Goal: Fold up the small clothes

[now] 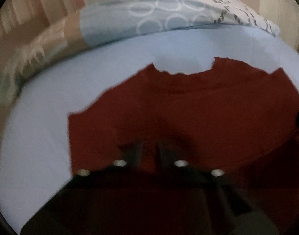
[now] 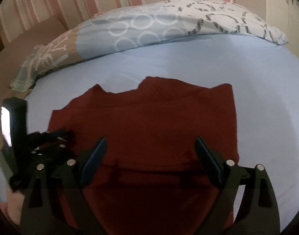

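Two grippers in play: my left gripper (image 1: 149, 148) has its jaws pinched together low over the near left part of the dark red garment (image 2: 141, 121), apparently nipping the cloth, while my right gripper (image 2: 150, 148) stands wide and empty above the near hem. The garment lies mostly flat on the light blue bedsheet (image 2: 188, 62) near the patterned duvet (image 2: 149, 25). I judge folding barely begun, with most folds still left.

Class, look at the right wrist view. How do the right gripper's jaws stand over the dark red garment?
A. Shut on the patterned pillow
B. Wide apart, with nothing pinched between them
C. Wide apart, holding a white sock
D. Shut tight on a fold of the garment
B: the right gripper shows both blue pads spread far apart above the garment, with only flat cloth lying below the gap.
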Tool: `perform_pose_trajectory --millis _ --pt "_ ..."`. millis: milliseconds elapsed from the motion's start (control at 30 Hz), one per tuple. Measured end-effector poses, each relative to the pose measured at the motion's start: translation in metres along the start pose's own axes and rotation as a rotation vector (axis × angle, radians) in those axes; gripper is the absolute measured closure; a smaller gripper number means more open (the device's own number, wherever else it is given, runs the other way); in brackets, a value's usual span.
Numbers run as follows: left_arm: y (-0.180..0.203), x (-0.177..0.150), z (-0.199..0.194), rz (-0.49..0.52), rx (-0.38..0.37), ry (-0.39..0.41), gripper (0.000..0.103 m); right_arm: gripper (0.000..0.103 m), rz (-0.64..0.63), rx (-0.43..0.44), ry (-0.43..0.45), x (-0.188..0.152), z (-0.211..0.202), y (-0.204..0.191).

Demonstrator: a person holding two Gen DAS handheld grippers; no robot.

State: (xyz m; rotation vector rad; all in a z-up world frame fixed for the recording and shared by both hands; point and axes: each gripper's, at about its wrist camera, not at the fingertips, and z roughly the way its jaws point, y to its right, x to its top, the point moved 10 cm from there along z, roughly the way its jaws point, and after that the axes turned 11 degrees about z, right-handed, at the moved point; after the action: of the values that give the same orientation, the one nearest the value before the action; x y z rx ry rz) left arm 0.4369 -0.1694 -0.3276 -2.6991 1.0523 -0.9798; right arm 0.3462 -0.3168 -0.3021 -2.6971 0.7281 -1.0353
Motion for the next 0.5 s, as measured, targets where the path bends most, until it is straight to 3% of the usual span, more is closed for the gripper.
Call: perform_pose_trajectory --millis 133,233,367,500 --pt "-0.01 0.012 -0.019 0.048 0.071 0.091 0.094 0.013 0.003 -0.022 0.029 0.008 0.001 0.005" --pt "-0.039 0.017 -0.031 0.0 0.081 0.138 0.094 0.012 0.008 -0.036 0.04 0.014 0.004 0.008" --pt "-0.084 0.002 -0.02 -0.061 0.111 0.105 0.095 0.005 -0.022 -0.092 0.021 0.015 0.025 0.014" --pt "-0.096 -0.025 -0.003 -0.117 0.06 0.054 0.095 0.004 -0.041 -0.167 -0.024 0.002 0.051 0.03"
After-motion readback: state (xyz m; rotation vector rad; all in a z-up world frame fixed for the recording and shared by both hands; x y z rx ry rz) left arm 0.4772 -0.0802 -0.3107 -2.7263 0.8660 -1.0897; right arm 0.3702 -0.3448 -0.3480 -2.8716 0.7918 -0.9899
